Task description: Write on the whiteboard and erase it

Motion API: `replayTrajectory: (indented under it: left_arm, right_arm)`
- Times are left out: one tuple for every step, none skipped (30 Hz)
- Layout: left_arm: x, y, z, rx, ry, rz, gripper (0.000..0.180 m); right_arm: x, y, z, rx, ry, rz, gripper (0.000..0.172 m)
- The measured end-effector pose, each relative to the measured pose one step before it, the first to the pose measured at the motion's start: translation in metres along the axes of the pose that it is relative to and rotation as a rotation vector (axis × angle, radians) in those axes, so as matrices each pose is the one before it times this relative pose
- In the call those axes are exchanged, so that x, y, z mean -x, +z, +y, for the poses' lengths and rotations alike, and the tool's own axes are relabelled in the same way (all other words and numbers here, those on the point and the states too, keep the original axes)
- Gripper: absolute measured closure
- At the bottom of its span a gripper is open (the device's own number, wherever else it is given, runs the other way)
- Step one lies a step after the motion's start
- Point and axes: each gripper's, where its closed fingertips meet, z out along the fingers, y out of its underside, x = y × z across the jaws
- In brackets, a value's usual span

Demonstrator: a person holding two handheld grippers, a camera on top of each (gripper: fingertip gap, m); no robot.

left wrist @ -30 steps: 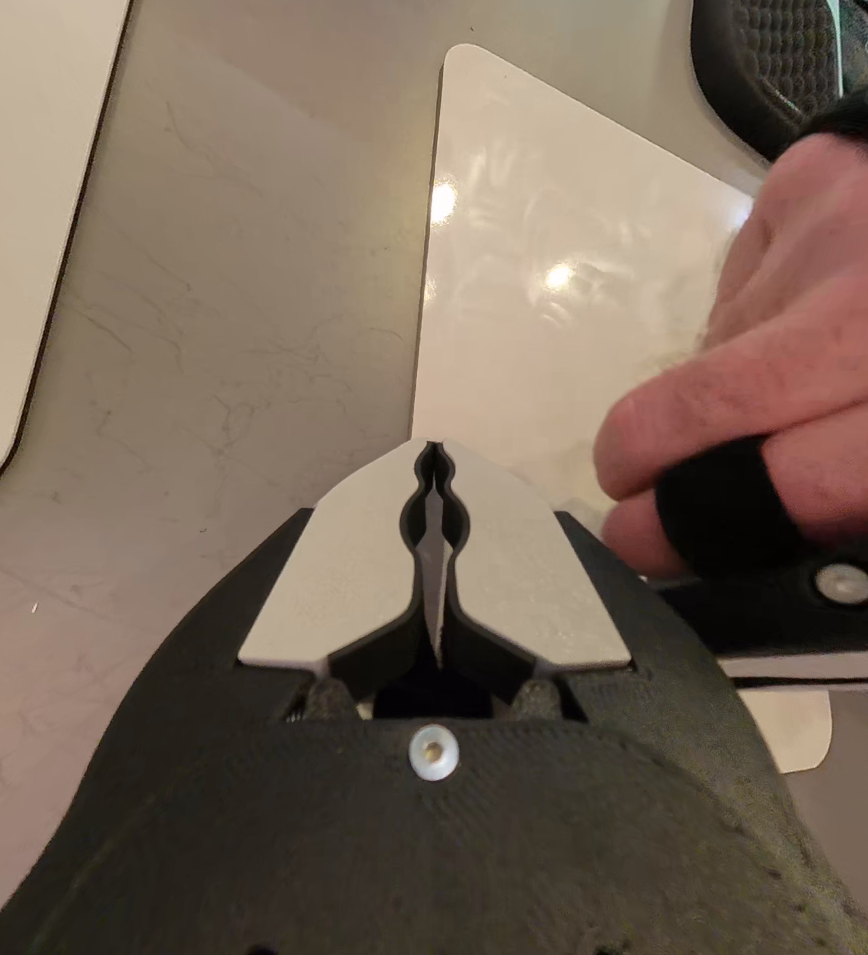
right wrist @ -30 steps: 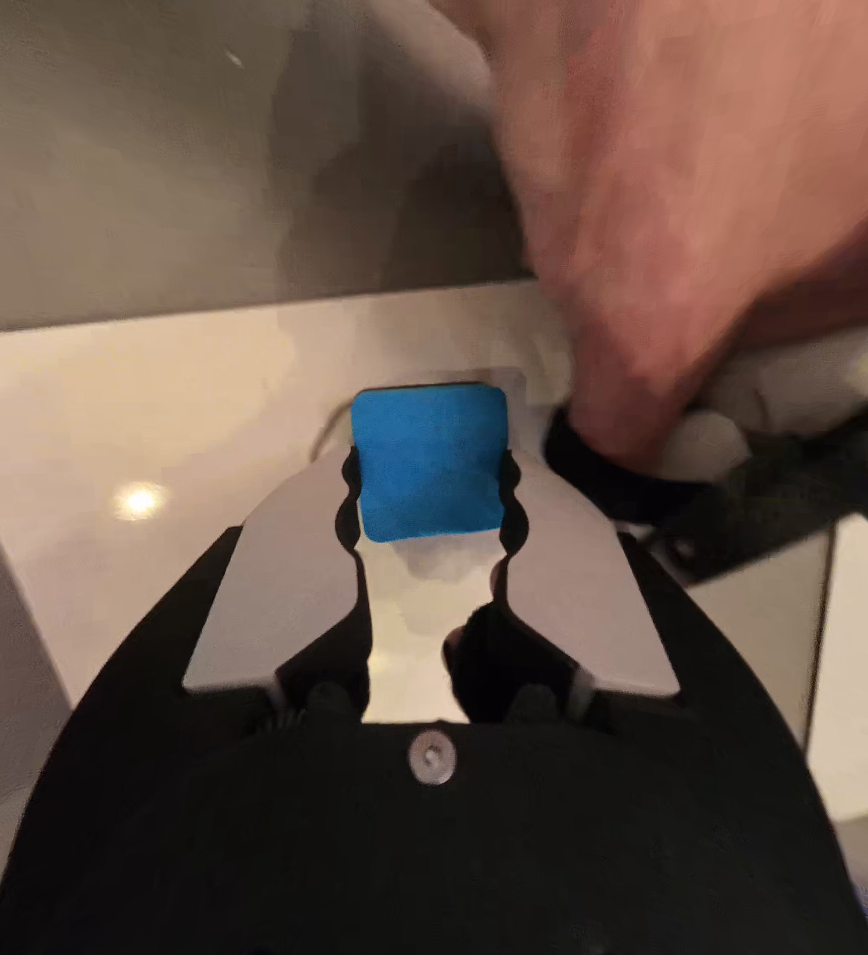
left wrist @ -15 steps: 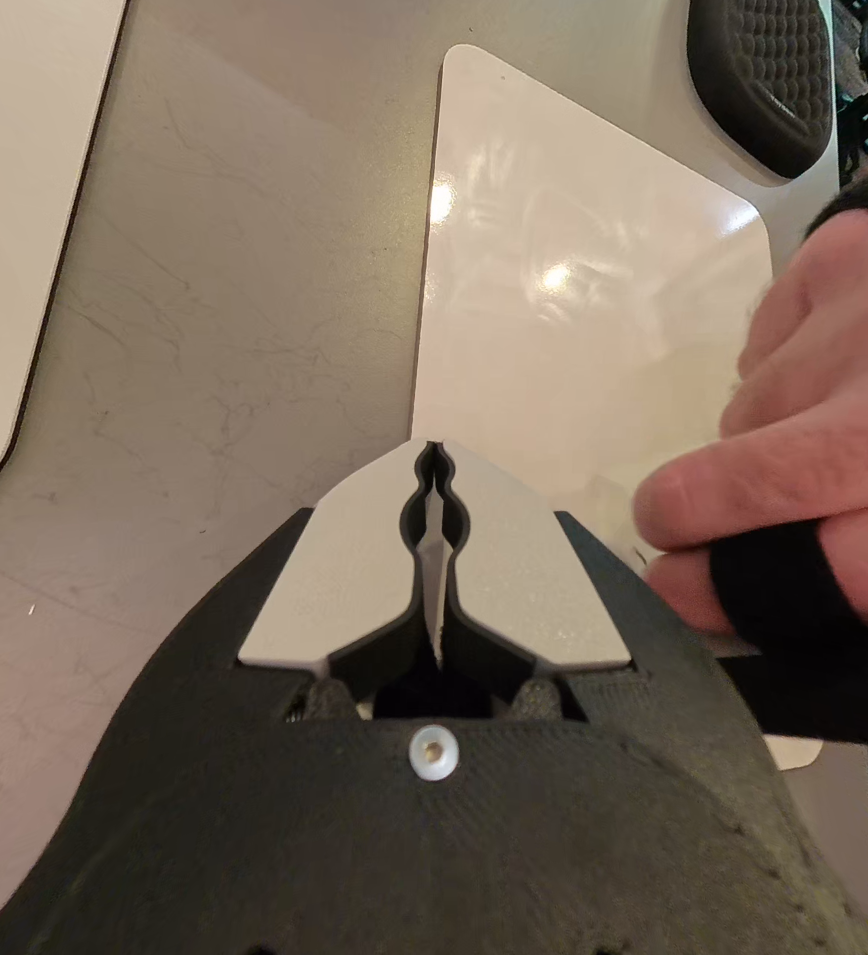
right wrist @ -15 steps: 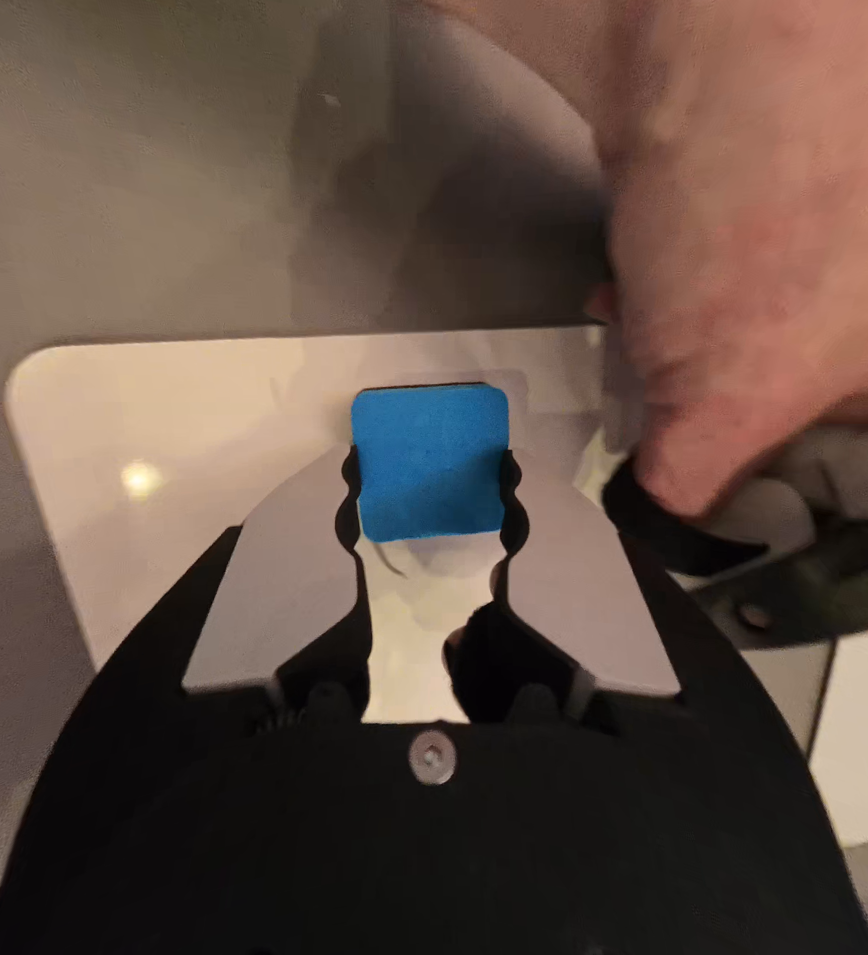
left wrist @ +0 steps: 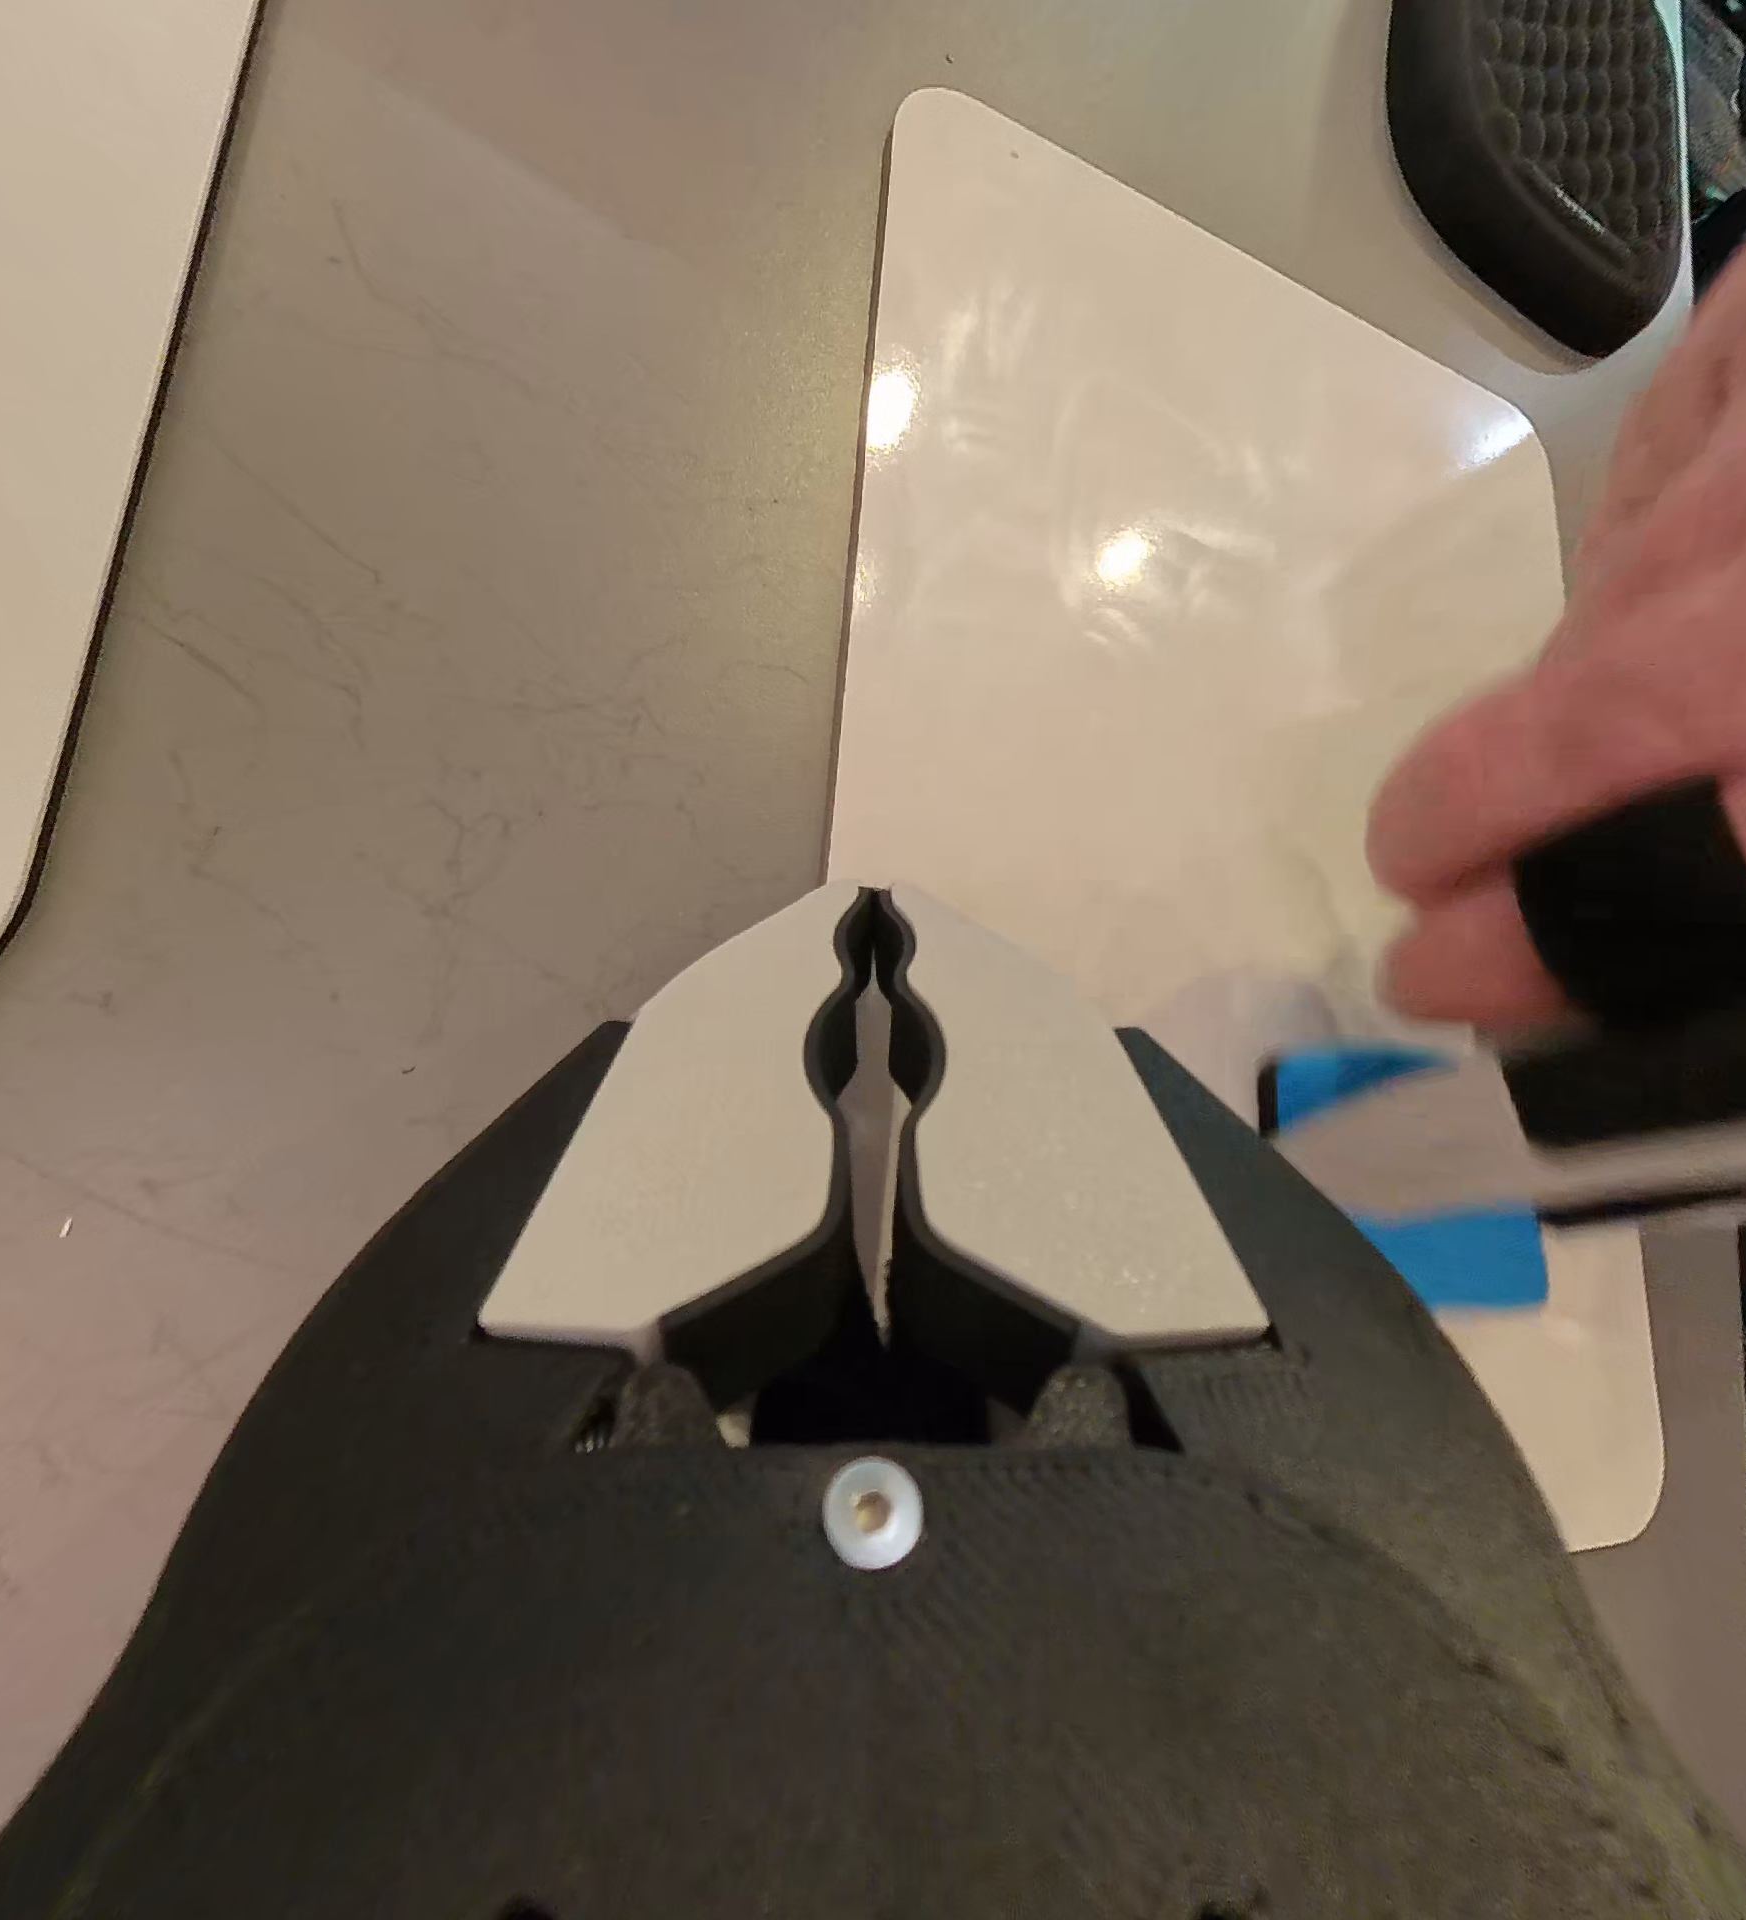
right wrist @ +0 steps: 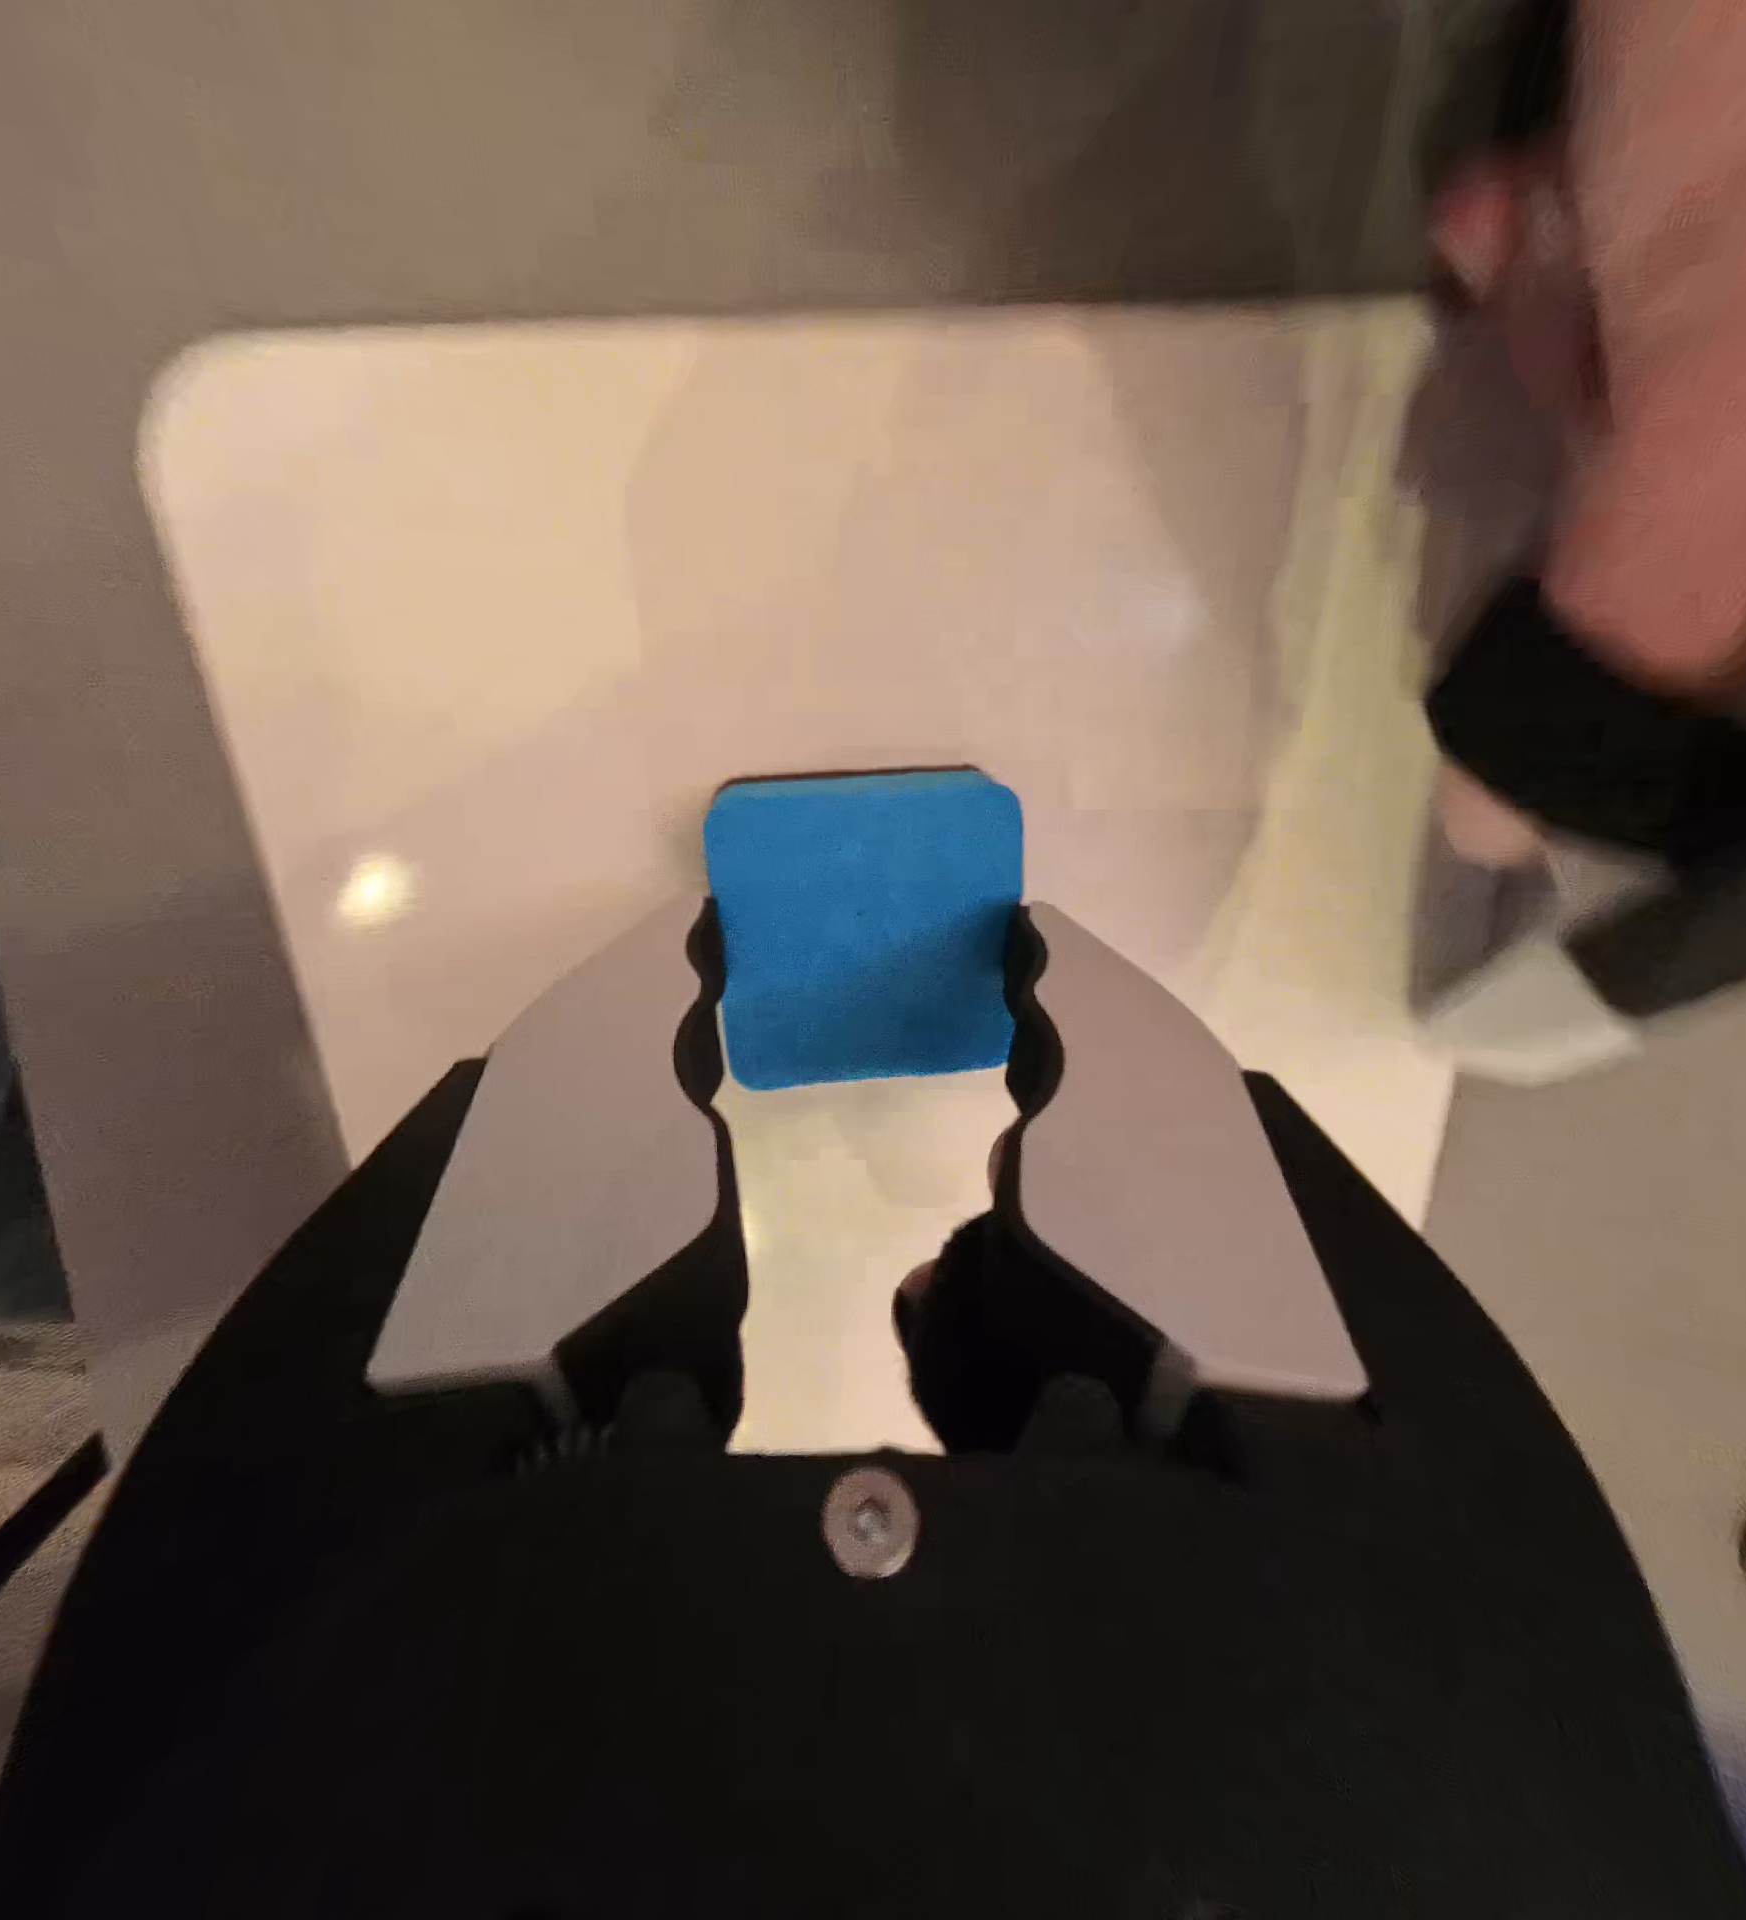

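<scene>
My right gripper (right wrist: 861, 925) is shut on a blue square eraser (right wrist: 858, 930), both pads pressed on its sides, and holds it flat on the white whiteboard (right wrist: 640, 582). In the left wrist view the eraser (left wrist: 1357, 1081) and the right gripper show blurred at the right, over the whiteboard (left wrist: 1108, 520). My left gripper (left wrist: 874, 894) is shut with nothing between its pads, and its tip sits at the whiteboard's left edge. A hand (left wrist: 1658, 707) holds the right gripper; a blurred hand (right wrist: 1679, 343) on the left gripper shows in the right wrist view.
The whiteboard lies on a grey marbled table (left wrist: 453, 623). Another white board (left wrist: 27, 364) lies at the far left. A dark textured pad (left wrist: 1534, 156) sits at the top right beyond the whiteboard.
My right gripper has slid the eraser across the whiteboard, back and then forward toward the left gripper's side, still gripped. My left gripper has stayed shut and still.
</scene>
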Motion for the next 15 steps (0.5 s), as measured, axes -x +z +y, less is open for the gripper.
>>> replayTrajectory:
  left_arm:
    - [0.00001, 0.00008, -0.00008, 0.0011, -0.0024, 0.0036, 0.18]
    - [-0.00004, 0.00006, -0.00003, 0.0002, -0.0008, 0.0016, 0.18]
    - [-0.00004, -0.00005, 0.00011, -0.0005, 0.002, -0.0018, 0.18]
    - [0.00005, -0.00008, 0.00016, -0.0007, 0.0037, -0.004, 0.18]
    - [-0.00012, -0.00023, 0.0002, -0.0011, 0.0031, -0.0041, 0.18]
    - [0.00002, -0.00009, 0.00023, -0.001, 0.0023, -0.0036, 0.18]
    - [0.00003, 0.00002, 0.0, 0.0, 0.0013, -0.002, 0.18]
    - [0.0, 0.00001, -0.0001, 0.0007, -0.0024, 0.0026, 0.18]
    - [-0.00006, 0.0001, -0.00017, 0.0011, -0.0049, 0.0059, 0.18]
    - [-0.00005, 0.00012, -0.00017, 0.0011, -0.0031, 0.0044, 0.18]
    - [0.00006, -0.00002, 0.00007, 0.0004, -0.0001, 0.0012, 0.18]
    - [-0.00006, -0.00009, 0.0002, -0.0005, 0.0026, -0.0021, 0.18]
    - [-0.00015, -0.00016, 0.00017, -0.0008, 0.0051, -0.0052, 0.18]
    - [-0.00005, -0.00009, 0.00028, -0.0005, 0.006, -0.0059, 0.18]
    - [-0.00033, -0.00002, 0.00015, 0.0005, 0.005, -0.0028, 0.18]
  right_arm:
    - [0.00335, 0.00441, -0.01476, -0.0366, -0.043, 0.0269, 0.118]
    - [-0.00657, 0.00417, -0.00994, -0.0079, -0.0117, 0.0622, 0.118]
    - [-0.00424, 0.00058, -0.00059, 0.0075, 0.0386, 0.0126, 0.118]
    - [-0.00807, -0.00128, 0.00834, 0.0125, 0.0373, 0.0216, 0.118]
    - [-0.007, -0.0031, 0.01491, 0.0199, 0.0554, -0.0012, 0.118]
    - [-0.00117, -0.00476, 0.01699, 0.0253, 0.0222, -0.0239, 0.118]
    - [0.00415, -0.00375, 0.0117, 0.0195, -0.0146, -0.0265, 0.118]
    - [0.00848, -0.00104, -0.00079, -0.0041, -0.0138, -0.0306, 0.118]
    - [0.01091, 0.00177, -0.01208, -0.0373, -0.0398, -0.0248, 0.118]
    - [-0.00199, 0.00472, -0.01276, -0.0188, -0.0391, 0.0575, 0.118]
    - [-0.00969, 0.00207, -0.00579, 0.0052, 0.0052, 0.0735, 0.118]
    - [-0.00569, 0.00019, 0.00382, 0.0093, 0.0595, 0.0115, 0.118]
    - [-0.00166, -0.00154, 0.00769, -0.0128, 0.0459, -0.0214, 0.118]
    - [0.0017, -0.00268, 0.007, -0.0178, 0.0135, -0.0215, 0.118]
    - [0.00568, -0.00361, 0.00578, -0.0039, 0.0041, -0.0309, 0.118]
